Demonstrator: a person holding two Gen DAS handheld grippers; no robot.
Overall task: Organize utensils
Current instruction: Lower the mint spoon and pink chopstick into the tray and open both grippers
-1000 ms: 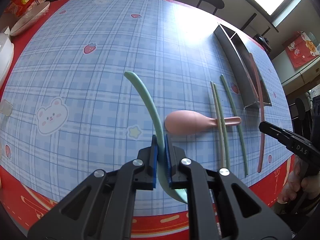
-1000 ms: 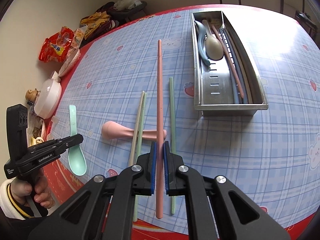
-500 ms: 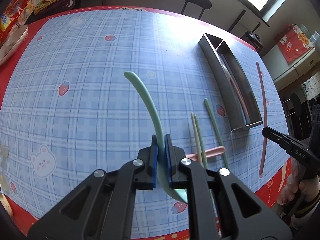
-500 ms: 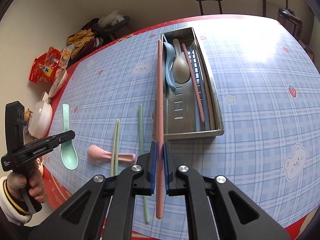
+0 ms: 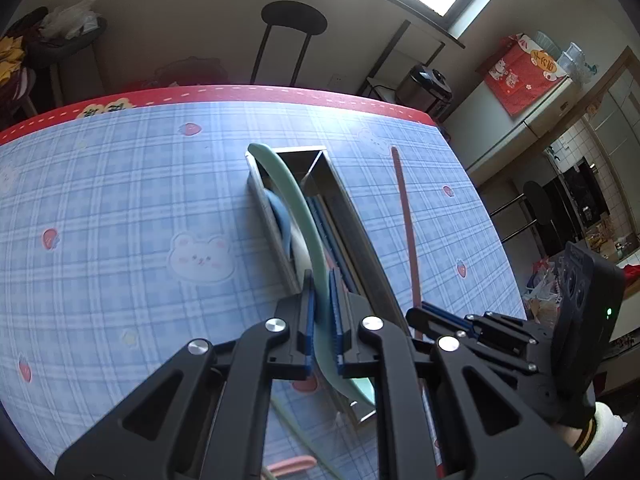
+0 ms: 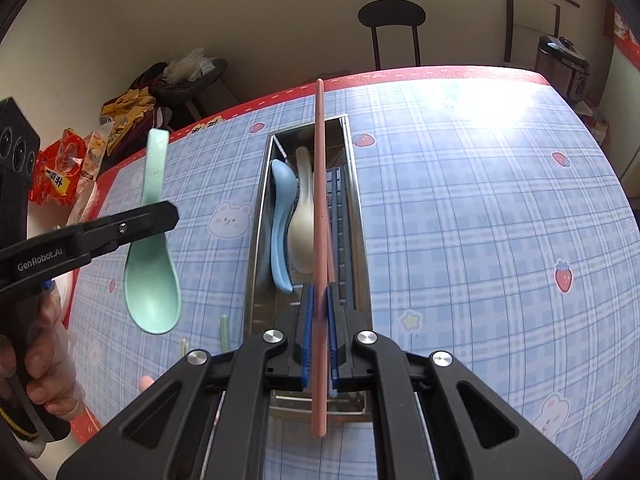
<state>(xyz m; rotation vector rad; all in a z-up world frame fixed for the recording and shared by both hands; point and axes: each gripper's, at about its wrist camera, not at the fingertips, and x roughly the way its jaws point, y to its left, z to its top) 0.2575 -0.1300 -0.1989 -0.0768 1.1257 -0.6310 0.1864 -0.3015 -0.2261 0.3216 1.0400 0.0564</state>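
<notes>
Steel tray (image 6: 256, 216) on the bench (image 6: 480, 240) already keeps a blue spoon (image 6: 280, 216), a white spoon (image 6: 302, 232) and some sticks. Left gripper (image 5: 322, 320) fingers are clamped on a green spoon (image 6: 152, 264), right gripper (image 6: 318, 336) fingers on a pink chopstick (image 6: 319, 200), both above the tray, not yet put down; a few utensils wait on the bench

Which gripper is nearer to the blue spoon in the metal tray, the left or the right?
Right. The right gripper hangs directly over the metal tray, beside the blue spoon; the left gripper stays off to the tray's side.
</notes>
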